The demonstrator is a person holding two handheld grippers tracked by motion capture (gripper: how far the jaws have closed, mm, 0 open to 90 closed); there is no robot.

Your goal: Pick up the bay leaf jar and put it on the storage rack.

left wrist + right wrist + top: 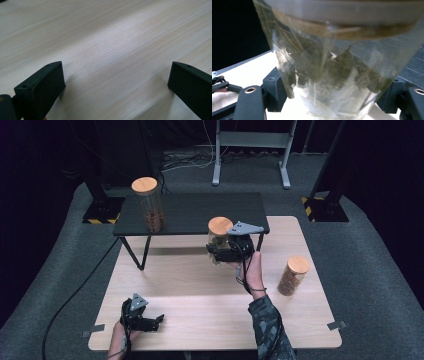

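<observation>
A glass jar of green leaves (218, 232) with a round wooden lid is lifted just above the light wooden table (200, 305), by the front edge of a low black shelf (190, 212). My right gripper (217, 251) is shut on its lower body. In the right gripper view the jar of green leaves (332, 65) sits between the two black jaws of the right gripper (334, 92), one pressed on each side. My left gripper (158, 321) rests near the table's front left edge. Its jaws stand wide apart over bare wood in the left gripper view (116, 75).
A taller jar of brown bits (148, 205) stands on the black shelf's left end. Another brown-filled jar (294, 276) stands on the table at the right. Behind the shelf are a grey metal stand (250, 150) and cables on the floor.
</observation>
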